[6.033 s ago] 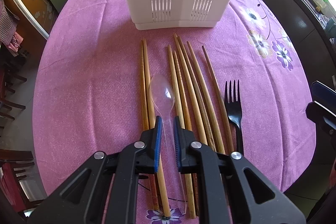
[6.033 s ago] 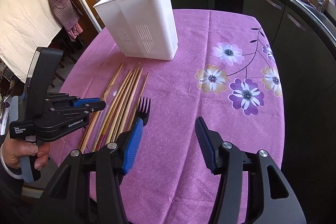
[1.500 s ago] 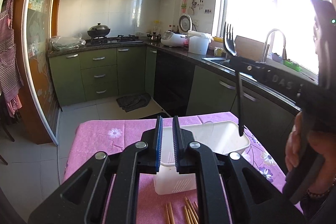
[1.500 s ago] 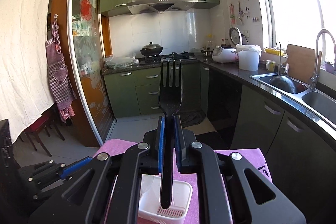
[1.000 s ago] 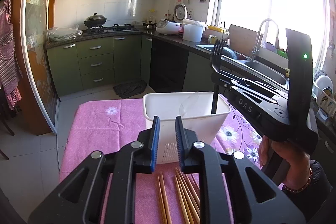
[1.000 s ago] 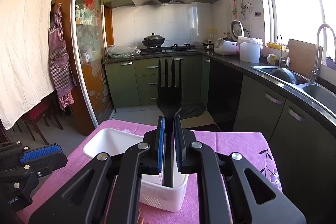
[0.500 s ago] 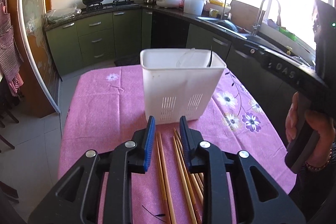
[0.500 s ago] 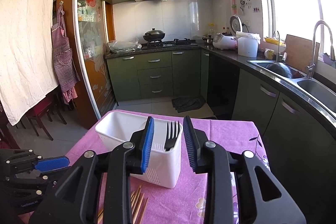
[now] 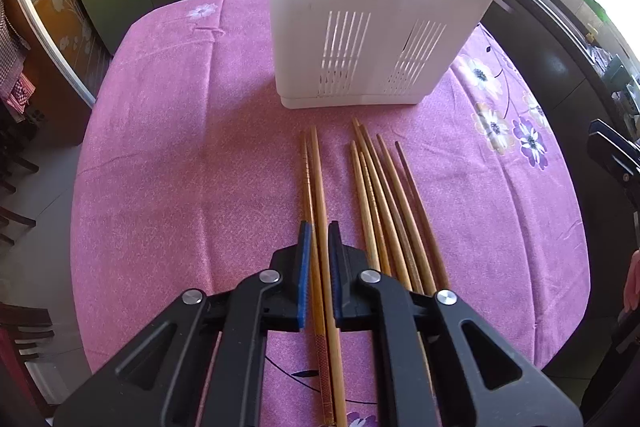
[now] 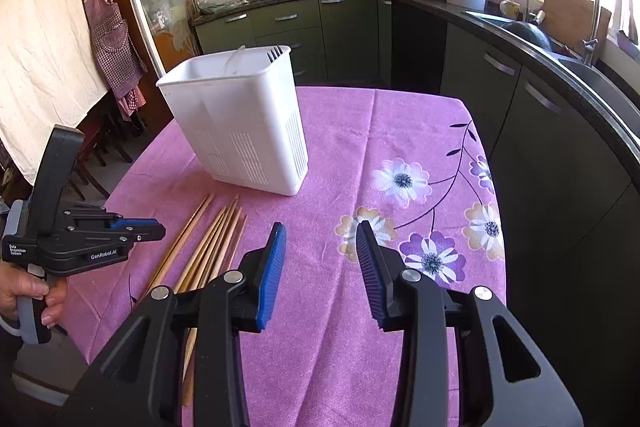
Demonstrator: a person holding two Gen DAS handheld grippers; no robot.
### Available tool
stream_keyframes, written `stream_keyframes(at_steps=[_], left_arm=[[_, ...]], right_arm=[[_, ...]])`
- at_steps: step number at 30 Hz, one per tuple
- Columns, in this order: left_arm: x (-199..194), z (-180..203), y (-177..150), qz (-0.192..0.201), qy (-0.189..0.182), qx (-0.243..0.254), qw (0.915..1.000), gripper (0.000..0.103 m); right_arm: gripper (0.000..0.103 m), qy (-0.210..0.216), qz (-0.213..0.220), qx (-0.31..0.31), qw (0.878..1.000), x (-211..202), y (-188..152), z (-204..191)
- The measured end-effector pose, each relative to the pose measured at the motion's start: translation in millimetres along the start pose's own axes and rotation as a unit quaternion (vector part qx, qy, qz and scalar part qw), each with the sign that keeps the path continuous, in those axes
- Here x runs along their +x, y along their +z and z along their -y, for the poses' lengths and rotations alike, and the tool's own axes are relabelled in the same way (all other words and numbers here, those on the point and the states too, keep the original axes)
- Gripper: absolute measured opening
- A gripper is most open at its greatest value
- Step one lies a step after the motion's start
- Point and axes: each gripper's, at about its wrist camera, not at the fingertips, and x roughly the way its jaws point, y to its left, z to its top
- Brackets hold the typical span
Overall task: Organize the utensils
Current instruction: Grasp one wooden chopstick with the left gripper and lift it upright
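White utensil caddy (image 10: 248, 131) stands upright on the pink tablecloth (image 10: 360, 155). Black fork tines (image 10: 274, 53) and what may be a clear spoon (image 10: 234, 61) are seen at its rim. Chopsticks (image 9: 384, 203) are laid flat just before it, long axes and tips pointing toward it. Left gripper (image 9: 319, 231) is clamped on the leftmost chopstick pair (image 9: 316, 183). Right gripper (image 10: 320, 247) is held spread with jaws opening, nothing between.

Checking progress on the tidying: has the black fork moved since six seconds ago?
Yes. The black fork left the purple tablecloth beside the chopsticks and now stands inside the white utensil holder.
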Motion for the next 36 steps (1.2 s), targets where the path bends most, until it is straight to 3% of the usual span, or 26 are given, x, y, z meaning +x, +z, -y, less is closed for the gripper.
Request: stream_keyframes(at_steps=[9, 26, 36], left_arm=[[12.8, -0.2, 2.4, -0.03, 0.02, 0.004, 0.9993, 0.008], [34.1, -0.3, 8.8, -0.062, 0.018, 0.012, 0.9979, 0.008], [37.0, -5.2, 14.8, -0.059, 0.02, 0.011, 0.998, 0.007]], right_arm=[[0.037, 0.014, -0.022, -0.009, 1.0, 14.2, 4.6, -7.4], [0.037, 0.023, -0.035, -0.008, 0.999, 21.0, 3.8, -8.0], [0.037, 0.03, -0.048, -0.007, 0.998, 25.7, -0.2, -8.5]])
